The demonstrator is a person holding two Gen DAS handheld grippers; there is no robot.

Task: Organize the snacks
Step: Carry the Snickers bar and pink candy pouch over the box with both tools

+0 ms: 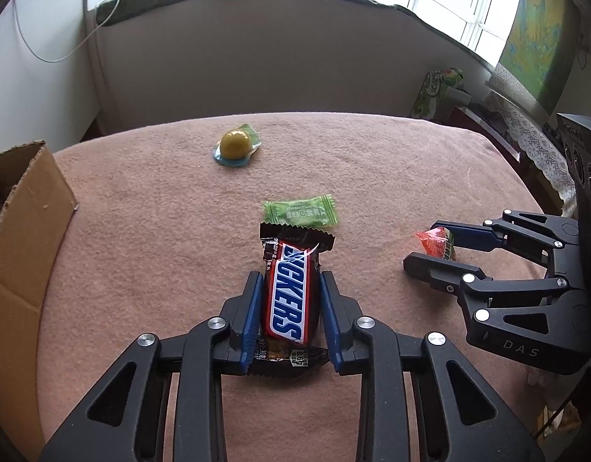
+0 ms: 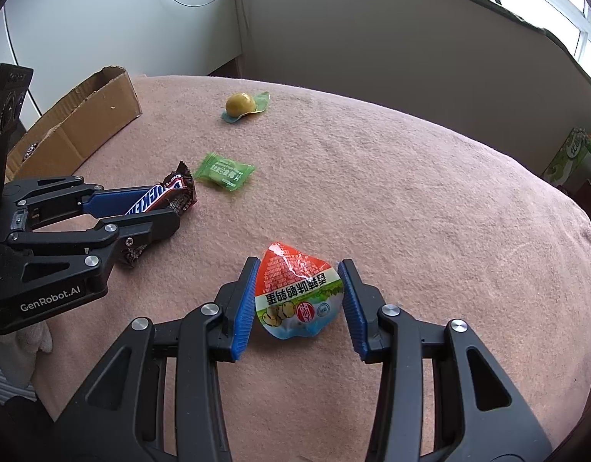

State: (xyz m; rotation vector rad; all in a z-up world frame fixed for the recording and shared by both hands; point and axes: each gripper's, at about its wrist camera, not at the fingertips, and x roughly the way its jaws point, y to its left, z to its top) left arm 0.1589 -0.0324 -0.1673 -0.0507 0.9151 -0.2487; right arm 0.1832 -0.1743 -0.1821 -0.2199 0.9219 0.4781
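A Snickers bar (image 1: 289,300) lies lengthwise on the pink blanket (image 1: 141,238) between the blue pads of my left gripper (image 1: 289,275), which is shut on its sides. The right wrist view shows that gripper (image 2: 168,208) at the left with the bar (image 2: 176,188) sticking out past its tips. My right gripper (image 2: 298,261) is shut on a red and white egg snack packet (image 2: 297,296), with a pad against each side. In the left wrist view that gripper (image 1: 420,242) is at the right with the packet (image 1: 436,244) in it.
A green wrapped candy (image 1: 299,213) lies just beyond the Snickers bar. Farther back sits a yellow ball-shaped snack (image 1: 235,145) in clear wrap. An open cardboard box (image 1: 26,231) stands at the left edge. Green packages (image 1: 442,88) stand off the table at the right.
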